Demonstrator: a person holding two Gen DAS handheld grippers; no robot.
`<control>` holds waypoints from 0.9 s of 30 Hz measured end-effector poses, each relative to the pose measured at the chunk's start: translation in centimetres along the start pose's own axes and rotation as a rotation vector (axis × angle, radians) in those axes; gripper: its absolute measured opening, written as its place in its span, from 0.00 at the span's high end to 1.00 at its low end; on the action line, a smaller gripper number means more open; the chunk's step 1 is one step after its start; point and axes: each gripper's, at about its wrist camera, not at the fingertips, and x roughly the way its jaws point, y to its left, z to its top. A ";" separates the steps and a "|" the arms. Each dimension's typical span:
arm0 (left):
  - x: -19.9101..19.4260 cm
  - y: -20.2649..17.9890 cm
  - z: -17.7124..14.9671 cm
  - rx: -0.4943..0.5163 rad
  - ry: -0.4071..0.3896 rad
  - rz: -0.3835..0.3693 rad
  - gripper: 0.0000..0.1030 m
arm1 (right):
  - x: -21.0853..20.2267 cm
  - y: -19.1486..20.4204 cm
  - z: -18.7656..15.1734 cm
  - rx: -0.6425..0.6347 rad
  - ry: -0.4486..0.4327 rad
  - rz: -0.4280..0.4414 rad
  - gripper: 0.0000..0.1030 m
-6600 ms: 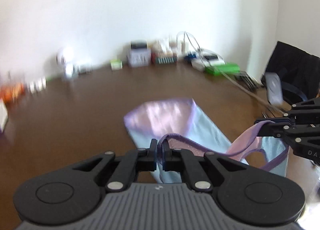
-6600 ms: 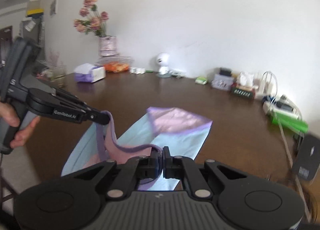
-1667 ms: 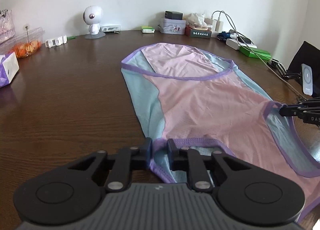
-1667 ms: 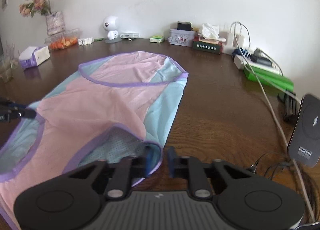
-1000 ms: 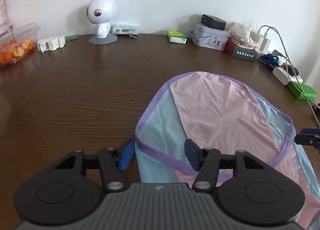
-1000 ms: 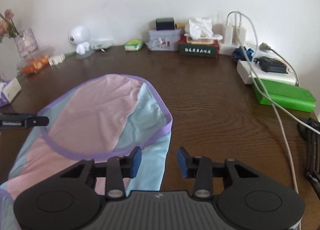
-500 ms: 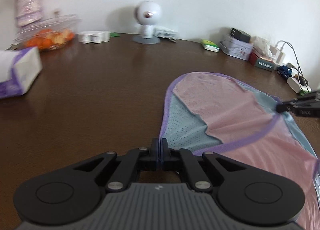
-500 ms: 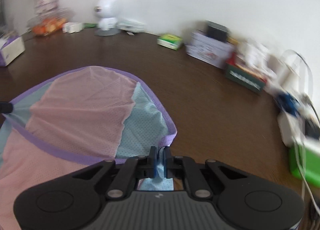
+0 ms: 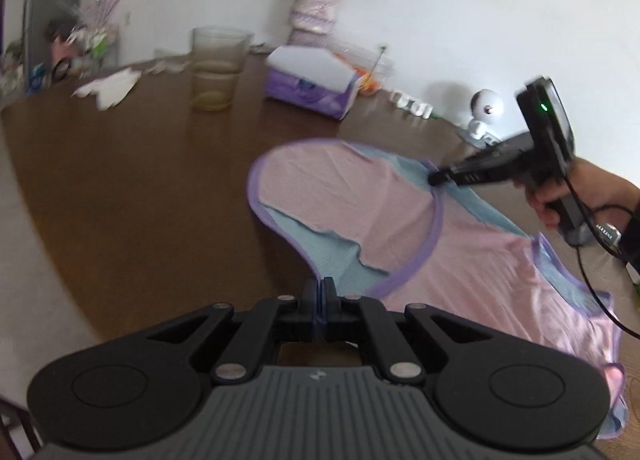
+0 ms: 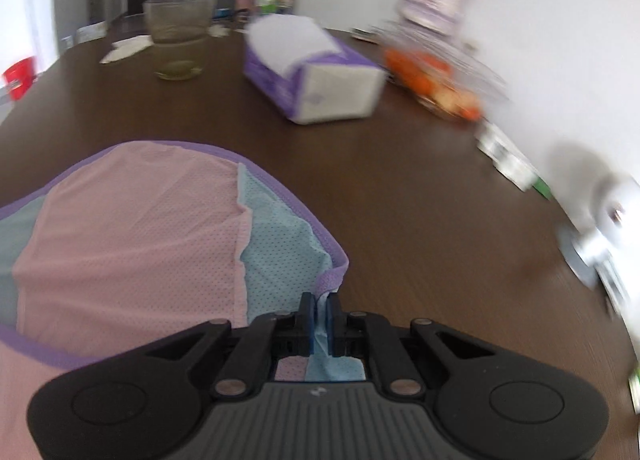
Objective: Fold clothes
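Pinching the garment (image 9: 360,212) at opposite edges, left gripper (image 9: 319,292) and right gripper (image 10: 319,314) hide their contact; the table (image 9: 140,188) background blurs.

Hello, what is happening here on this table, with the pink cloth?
A person is folding a pink and blue garment on a brown table. The left hand-held gripper is shut on its near edge, and the right hand-held gripper is shut on the opposite edge. The cloth lies mostly flat. A tissue box and a glass stand beyond it.
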 end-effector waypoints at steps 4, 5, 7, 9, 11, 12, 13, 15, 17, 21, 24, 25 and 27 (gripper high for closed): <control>-2.3 0.9 -0.7 -0.028 -0.077 0.051 0.34 | -0.9 2.2 1.7 -0.005 -0.037 0.012 0.85; -2.9 1.0 -0.7 -0.028 -0.097 0.049 0.34 | -2.0 2.2 1.5 0.012 -0.049 0.024 0.76; -3.3 0.1 -0.5 0.026 -0.112 -0.012 0.32 | -4.9 1.9 -0.4 0.045 -0.076 0.014 0.66; -3.2 -1.1 -0.4 0.091 -0.114 -0.086 0.25 | -8.3 1.6 -3.0 0.084 -0.096 -0.008 0.62; -2.3 -1.8 -0.1 0.128 -0.095 -0.142 0.21 | -12.2 2.0 -7.3 0.160 -0.096 -0.033 0.57; -1.7 -2.1 0.1 0.142 -0.078 -0.156 0.21 | -13.9 3.0 -9.4 0.201 -0.085 -0.044 0.56; -0.8 -2.4 0.4 0.152 -0.060 -0.158 0.21 | -15.4 3.8 -11.7 0.248 -0.073 -0.053 0.56; 0.7 -2.7 0.7 0.197 -0.022 -0.157 0.21 | -18.1 5.3 -16.2 0.349 -0.043 -0.079 0.56; 1.6 -3.1 0.7 0.258 0.004 -0.123 0.21 | -19.9 6.7 -20.5 0.450 0.009 -0.137 0.56; 2.3 -3.2 0.3 0.324 0.036 -0.112 0.22 | -22.7 9.0 -25.5 0.576 0.022 -0.231 0.56; 3.5 -3.1 0.2 0.324 0.034 -0.110 0.22 | -23.6 10.0 -27.0 0.645 -0.025 -0.254 0.56; 3.7 -3.1 0.1 0.320 0.035 -0.097 0.23 | -23.5 10.1 -27.3 0.659 -0.038 -0.269 0.56; 3.8 -3.1 0.0 0.320 0.041 -0.068 0.25 | -23.5 10.5 -27.5 0.655 -0.047 -0.305 0.63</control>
